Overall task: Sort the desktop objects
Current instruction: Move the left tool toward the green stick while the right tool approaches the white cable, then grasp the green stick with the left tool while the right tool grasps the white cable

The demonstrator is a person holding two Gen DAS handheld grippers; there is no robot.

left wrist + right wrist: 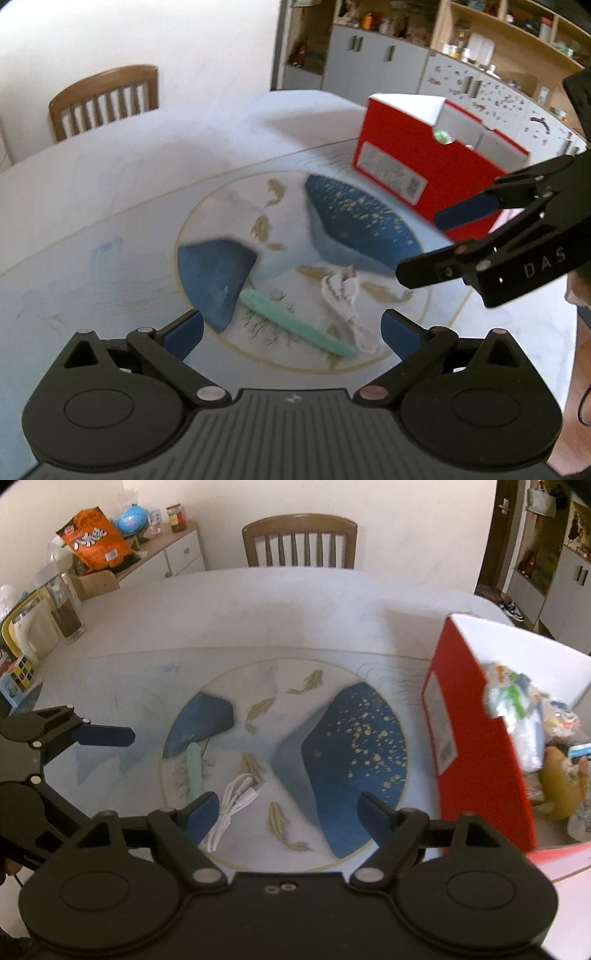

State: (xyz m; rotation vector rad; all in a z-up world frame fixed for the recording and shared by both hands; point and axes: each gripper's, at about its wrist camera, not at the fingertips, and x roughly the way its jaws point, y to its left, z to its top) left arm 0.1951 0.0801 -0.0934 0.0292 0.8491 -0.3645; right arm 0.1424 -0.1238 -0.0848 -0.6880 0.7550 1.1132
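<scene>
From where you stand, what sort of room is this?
Probably a home dining room: a wooden slat-back chair at a pale round table, open wooden shelves of household clutter, and a low sideboard with an orange snack bag.

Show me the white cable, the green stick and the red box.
white cable [236, 797], right wrist view, middle of the coiled bundle
green stick [295, 323], left wrist view, mid-length
red box [399, 147], left wrist view, red side wall
</scene>
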